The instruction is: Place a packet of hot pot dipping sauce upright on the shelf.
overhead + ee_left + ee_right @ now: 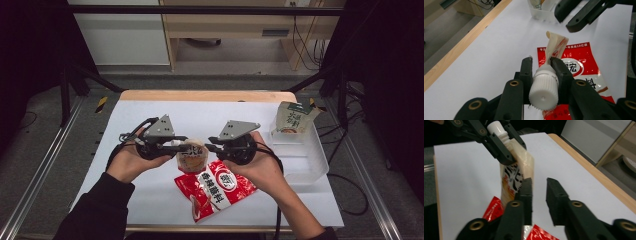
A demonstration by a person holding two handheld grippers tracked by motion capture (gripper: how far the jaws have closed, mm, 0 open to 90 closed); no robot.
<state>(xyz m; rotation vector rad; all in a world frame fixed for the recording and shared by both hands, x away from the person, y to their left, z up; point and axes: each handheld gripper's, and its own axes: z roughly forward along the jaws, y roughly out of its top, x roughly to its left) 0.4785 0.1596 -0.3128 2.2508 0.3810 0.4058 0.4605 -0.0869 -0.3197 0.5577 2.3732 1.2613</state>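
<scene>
The left hand-held gripper is clamped tight on the white ribbed cap of a spouted pouch, holding it up above the desk just over the red sauce packet lying flat below. The right hand-held gripper sits right beside the pouch with its jaws parted, nothing between them, close to the pouch's edge. That pouch looks light and floppy, a soft film body hanging from a stiff spout, so the cap and neck are the only firm places to grip; the film would likely slip or crumple if pinched hard, better taken at a sealed edge or bottom corner. The left gripper view gives the cap's ridges and the squeeze on it; the right gripper view shows the pouch's printed face and how it hangs. From the high view you get the layout: a clear bin at the right with another pouch standing in it.
</scene>
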